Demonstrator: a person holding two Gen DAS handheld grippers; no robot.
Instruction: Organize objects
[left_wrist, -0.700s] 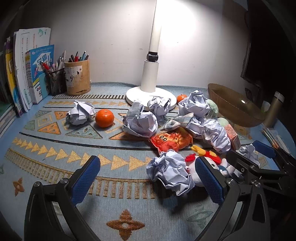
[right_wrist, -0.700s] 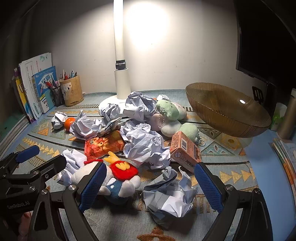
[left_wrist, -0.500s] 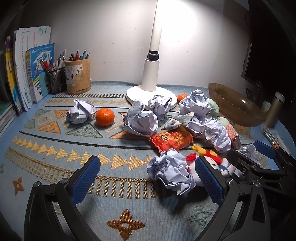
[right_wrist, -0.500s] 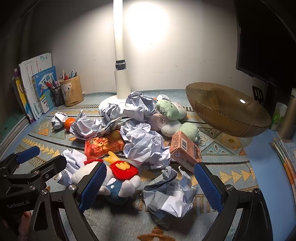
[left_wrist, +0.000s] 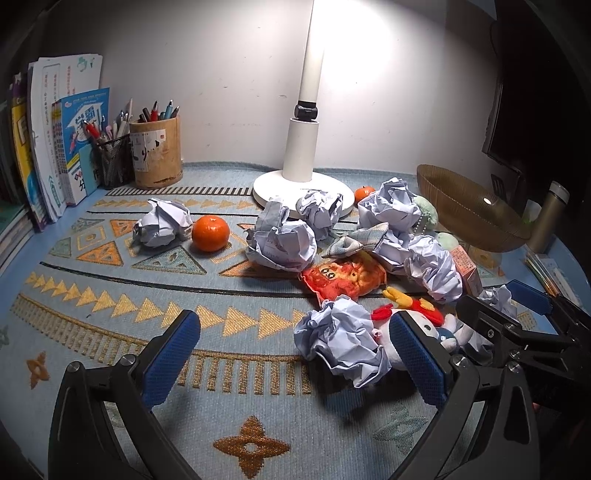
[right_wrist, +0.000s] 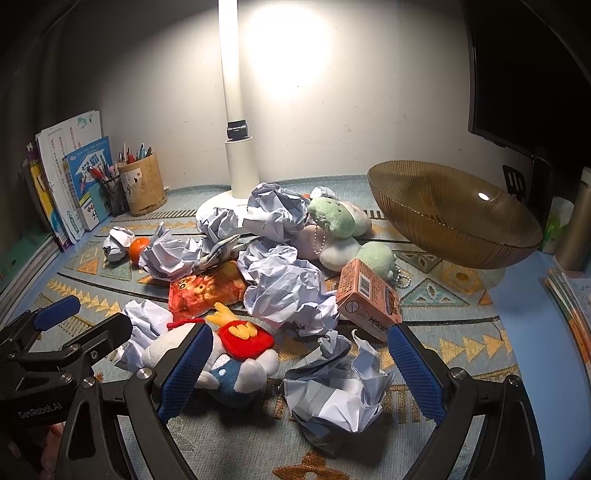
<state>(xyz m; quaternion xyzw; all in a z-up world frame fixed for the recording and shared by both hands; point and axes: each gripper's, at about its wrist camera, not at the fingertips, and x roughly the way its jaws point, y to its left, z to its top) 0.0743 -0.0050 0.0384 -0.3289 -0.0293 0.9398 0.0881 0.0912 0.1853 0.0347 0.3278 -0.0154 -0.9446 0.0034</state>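
A heap of clutter lies on the patterned mat: several crumpled paper balls, an orange (left_wrist: 209, 233), a red snack bag (left_wrist: 343, 277), a white plush with red cape (right_wrist: 236, 354), green plush toys (right_wrist: 332, 221) and a pink box (right_wrist: 369, 299). My left gripper (left_wrist: 295, 363) is open and empty, with a paper ball (left_wrist: 341, 345) between its fingers near the right pad. My right gripper (right_wrist: 299, 373) is open and empty, with a crumpled paper (right_wrist: 336, 387) lying between its fingers. The right gripper also shows in the left wrist view (left_wrist: 506, 306), the left one in the right wrist view (right_wrist: 81, 317).
A white lamp base (left_wrist: 301, 188) stands at the back. An amber glass bowl (right_wrist: 450, 218) sits at the right. A wooden pen holder (left_wrist: 157, 153) and books (left_wrist: 55, 140) stand at the back left. A metal bottle (left_wrist: 546, 218) is at the far right.
The left gripper has drifted slightly; the scene sits a touch further left in its view. The right gripper and the objects have not visibly moved.
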